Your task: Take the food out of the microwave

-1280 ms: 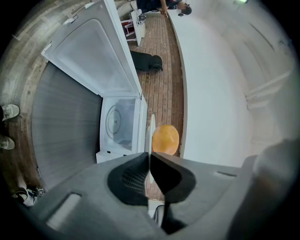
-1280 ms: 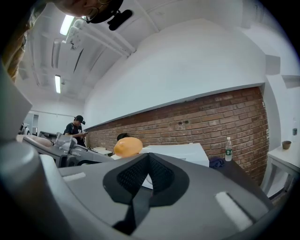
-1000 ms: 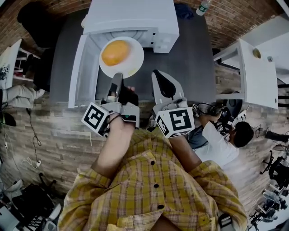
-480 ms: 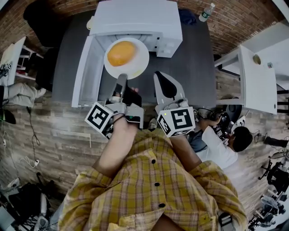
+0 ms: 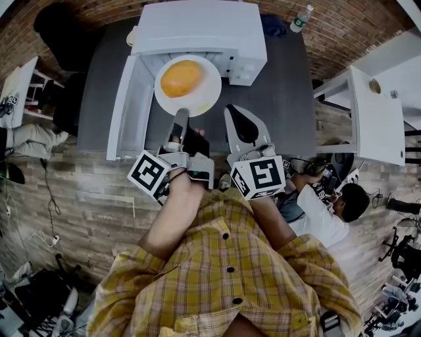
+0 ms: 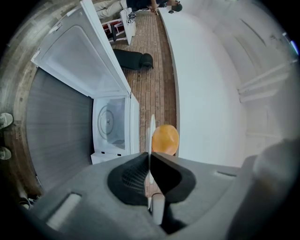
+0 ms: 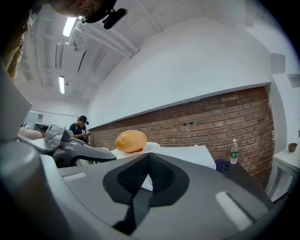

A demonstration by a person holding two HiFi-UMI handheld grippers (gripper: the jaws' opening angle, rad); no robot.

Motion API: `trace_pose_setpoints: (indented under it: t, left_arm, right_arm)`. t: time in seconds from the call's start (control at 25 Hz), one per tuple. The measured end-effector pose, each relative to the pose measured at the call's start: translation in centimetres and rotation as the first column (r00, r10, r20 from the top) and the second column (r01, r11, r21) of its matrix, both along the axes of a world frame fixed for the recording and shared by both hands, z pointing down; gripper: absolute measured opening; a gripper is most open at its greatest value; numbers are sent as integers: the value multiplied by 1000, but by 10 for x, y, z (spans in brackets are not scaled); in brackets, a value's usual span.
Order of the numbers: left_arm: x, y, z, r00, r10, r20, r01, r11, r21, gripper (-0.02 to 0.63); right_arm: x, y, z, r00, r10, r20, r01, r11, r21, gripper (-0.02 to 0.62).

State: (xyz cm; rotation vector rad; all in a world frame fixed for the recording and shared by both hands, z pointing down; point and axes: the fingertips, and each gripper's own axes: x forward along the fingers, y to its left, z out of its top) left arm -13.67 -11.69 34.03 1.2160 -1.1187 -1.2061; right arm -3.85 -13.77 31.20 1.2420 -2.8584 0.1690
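The white microwave (image 5: 197,29) stands at the back of the dark table with its door (image 5: 128,105) swung open to the left. In front of its opening hangs a white plate (image 5: 209,92) carrying a round orange piece of food (image 5: 181,77). My left gripper (image 5: 179,118) is shut on the plate's near rim. In the left gripper view the plate (image 6: 151,126) shows edge-on between the jaws, with the food (image 6: 165,138) beyond. My right gripper (image 5: 231,110) is shut on nothing, just right of the plate. Its own view shows the food (image 7: 131,140) ahead to the left.
A water bottle (image 5: 297,12) and a blue cloth (image 5: 268,16) lie at the table's back right corner. A white side table (image 5: 371,112) stands to the right. A person (image 5: 322,204) sits low at the right, and the brick wall (image 7: 225,117) runs behind.
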Motion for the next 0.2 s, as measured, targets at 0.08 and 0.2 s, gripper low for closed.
trace_pose_setpoints:
  t: [0.08,0.2]
  left_arm:
    - [0,0,0,1000,0,6,0,1000,-2,11]
    - [-2,-2,-2,1000,-4,18,4,1000,3,11]
  right_arm:
    - [0,0,-1,1000,0,0,0,1000,1,4]
    - [1,-2,-2,1000,-2,2,2,1000,4,4]
